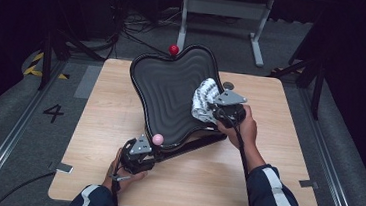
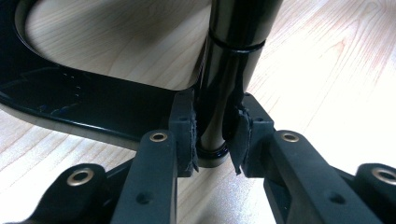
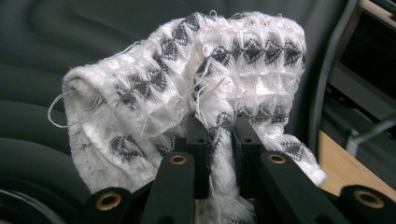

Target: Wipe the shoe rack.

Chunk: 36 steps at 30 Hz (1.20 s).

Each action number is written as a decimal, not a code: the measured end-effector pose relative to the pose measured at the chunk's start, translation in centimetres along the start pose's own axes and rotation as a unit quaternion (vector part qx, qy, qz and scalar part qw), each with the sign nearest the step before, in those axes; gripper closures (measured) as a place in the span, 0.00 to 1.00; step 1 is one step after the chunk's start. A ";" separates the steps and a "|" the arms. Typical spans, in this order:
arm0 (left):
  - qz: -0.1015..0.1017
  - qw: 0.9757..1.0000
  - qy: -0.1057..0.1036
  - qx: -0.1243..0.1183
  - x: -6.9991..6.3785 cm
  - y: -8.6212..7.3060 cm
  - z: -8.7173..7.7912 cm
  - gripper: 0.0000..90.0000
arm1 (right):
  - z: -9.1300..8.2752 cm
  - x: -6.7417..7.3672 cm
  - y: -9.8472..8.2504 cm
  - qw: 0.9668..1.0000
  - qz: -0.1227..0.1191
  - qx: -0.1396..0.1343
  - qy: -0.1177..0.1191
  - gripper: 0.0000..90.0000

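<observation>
A large black tray (image 1: 169,89) with a wavy ribbed surface stands tilted up on the wooden table (image 1: 103,126). My left gripper (image 1: 139,152) sits at the tray's near lower corner, shut on a black post (image 2: 224,70) of the tray's frame; its pads (image 2: 187,135) press on both sides of the post. My right gripper (image 1: 223,109) is at the tray's right edge, shut on a white and grey woven cloth (image 1: 203,102). That cloth (image 3: 187,88) bunches over the jaws and lies against the ribbed tray face (image 3: 56,42).
A pink ball (image 1: 157,139) sits at the tray's near corner beside my left gripper. At the tray's far tip is a red ball (image 1: 174,49). Behind the table stands a white metal frame (image 1: 223,16). Cables lie on the grey floor.
</observation>
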<state>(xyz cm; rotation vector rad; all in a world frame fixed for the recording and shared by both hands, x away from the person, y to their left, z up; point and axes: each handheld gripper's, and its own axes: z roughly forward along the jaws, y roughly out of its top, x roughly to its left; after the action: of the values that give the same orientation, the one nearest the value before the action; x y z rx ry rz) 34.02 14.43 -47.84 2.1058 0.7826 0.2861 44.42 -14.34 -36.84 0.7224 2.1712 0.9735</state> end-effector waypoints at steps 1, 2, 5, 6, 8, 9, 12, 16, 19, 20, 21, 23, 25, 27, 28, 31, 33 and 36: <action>0.001 1.000 0.000 0.000 0.0 0.0 0.0 0.80 | 0.1 0.4 0.3 1.000 -0.007 -0.001 0.005 0.90; 0.006 1.000 0.004 0.001 0.1 0.0 0.0 0.80 | 0.2 0.9 0.6 1.000 -0.013 -0.002 0.009 0.90; 0.007 1.000 0.004 0.002 0.0 0.1 0.0 0.80 | 0.5 2.5 1.7 0.999 -0.027 -0.010 0.030 0.90; 0.003 1.000 0.003 -0.002 0.0 0.0 0.0 0.80 | 0.6 3.2 2.0 0.999 -0.032 -0.013 0.032 0.90; 0.003 1.000 0.004 -0.001 0.0 0.0 0.0 0.80 | 0.7 4.4 2.7 0.998 -0.042 -0.019 0.043 0.90; 0.007 1.000 0.005 -0.002 0.0 0.0 0.0 0.80 | 0.8 5.0 3.0 0.997 -0.047 -0.022 0.049 0.90; 0.006 1.000 0.006 -0.002 -0.1 0.0 0.0 0.80 | 0.9 6.6 3.7 0.996 -0.062 -0.028 0.066 0.90; 0.006 1.000 0.006 -0.001 -0.1 0.0 0.0 0.80 | 1.0 7.7 4.3 0.994 -0.076 -0.032 0.071 0.90; 0.006 1.000 0.007 -0.002 -0.1 0.0 0.0 0.80 | 1.1 6.9 3.9 0.995 -0.067 -0.035 0.058 0.90; 0.006 1.000 0.007 -0.002 -0.1 0.0 0.0 0.80 | 1.1 6.9 3.9 0.995 -0.067 -0.035 0.058 0.90; 0.006 1.000 0.007 -0.002 -0.1 0.0 0.0 0.80 | 1.1 6.5 3.7 0.996 -0.066 -0.035 0.048 0.90; 0.005 1.000 0.006 -0.002 -0.1 0.0 0.0 0.80 | 1.1 4.8 3.1 0.998 -0.046 -0.029 0.034 0.90; 0.003 1.000 0.005 -0.003 -0.1 0.0 0.0 0.80 | 1.1 4.2 2.9 0.998 -0.044 -0.025 0.025 0.90; 0.003 1.000 0.005 -0.002 -0.1 0.0 0.0 0.80 | 1.0 3.1 2.5 0.999 -0.038 -0.015 0.011 0.90; 0.004 1.000 0.005 -0.001 0.0 0.0 0.0 0.80 | 1.0 2.5 2.2 0.999 -0.034 -0.011 0.003 0.90; 0.005 1.000 0.005 -0.001 0.0 0.0 0.0 0.80 | 0.9 0.7 1.5 1.000 -0.021 0.002 -0.020 0.90; 0.004 1.000 0.004 -0.001 0.0 0.0 0.0 0.80 | 0.9 -0.4 1.0 0.999 -0.018 0.013 -0.041 0.90; 0.006 1.000 0.004 0.001 0.0 0.0 0.0 0.80 | 0.7 -1.7 0.3 0.998 0.003 0.020 -0.055 0.90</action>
<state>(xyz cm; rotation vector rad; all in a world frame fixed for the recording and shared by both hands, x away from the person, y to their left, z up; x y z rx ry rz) 34.06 14.45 -47.80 2.1121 0.7762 0.3016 46.05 -15.02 -36.44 0.7835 2.0988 0.8732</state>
